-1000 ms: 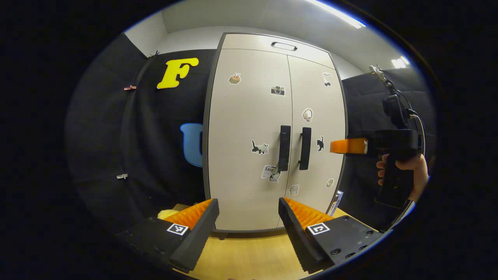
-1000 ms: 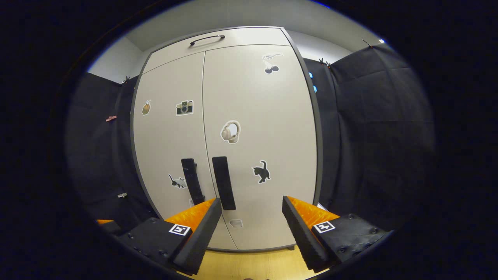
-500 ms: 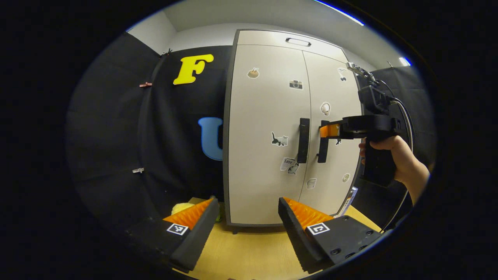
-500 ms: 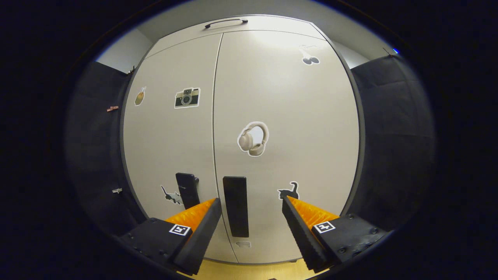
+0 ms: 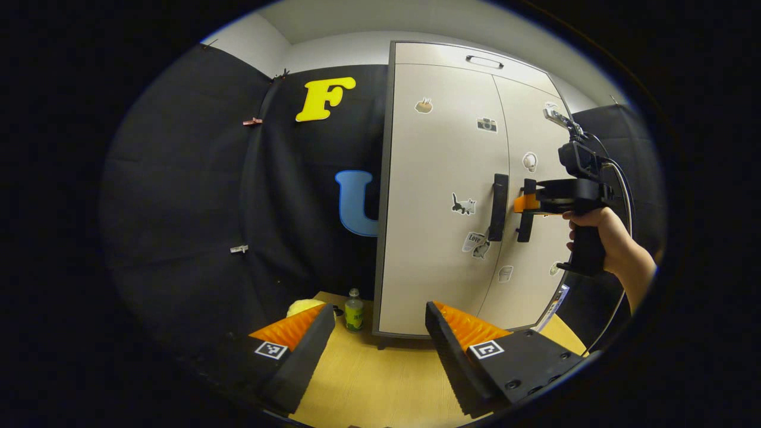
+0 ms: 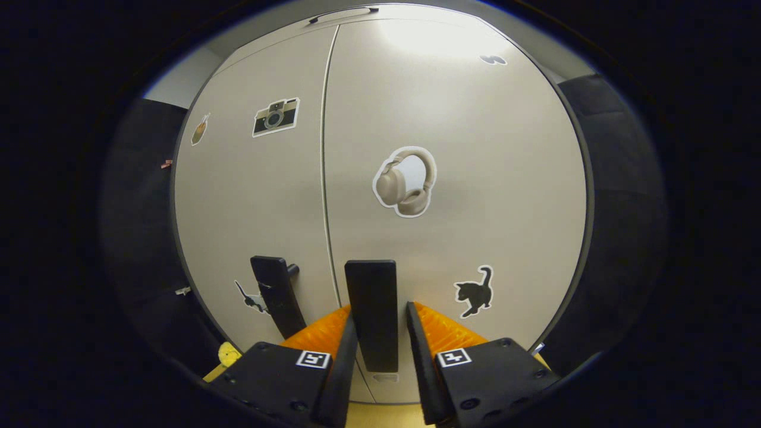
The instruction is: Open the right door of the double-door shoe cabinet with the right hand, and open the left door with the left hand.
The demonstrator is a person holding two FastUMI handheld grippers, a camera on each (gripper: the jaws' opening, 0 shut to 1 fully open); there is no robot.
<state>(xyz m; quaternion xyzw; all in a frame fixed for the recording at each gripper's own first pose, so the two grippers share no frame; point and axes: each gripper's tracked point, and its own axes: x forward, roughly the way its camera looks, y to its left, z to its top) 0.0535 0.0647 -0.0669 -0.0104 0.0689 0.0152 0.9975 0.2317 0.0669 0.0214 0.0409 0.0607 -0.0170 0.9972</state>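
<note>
Two doors of the shoe cabinet (image 5: 452, 196) are both flush and shut, so neither half of the task is done yet. Going left to right in the left gripper view: the booth's black wall, then a small green bottle (image 5: 354, 310) on the wooden table (image 5: 380, 380) just beside the cabinet's lower left corner, then the left door (image 5: 440, 178) with its left handle (image 5: 498, 207), then the right handle (image 5: 524, 211) on the right door (image 5: 535, 249). The left gripper (image 5: 378, 333) hangs low and well back with its fingers spread wide, released and grasping nothing, probably waiting its turn. In the right gripper view the right gripper (image 6: 377, 351) has its fingers drawn in on either side of the right handle (image 6: 372, 312), seemingly clenched on it; this grip looks set for pulling the right door (image 6: 464, 178) outward on its hinge. A hand (image 5: 600, 229) holds that tool level at handle height.
</note>
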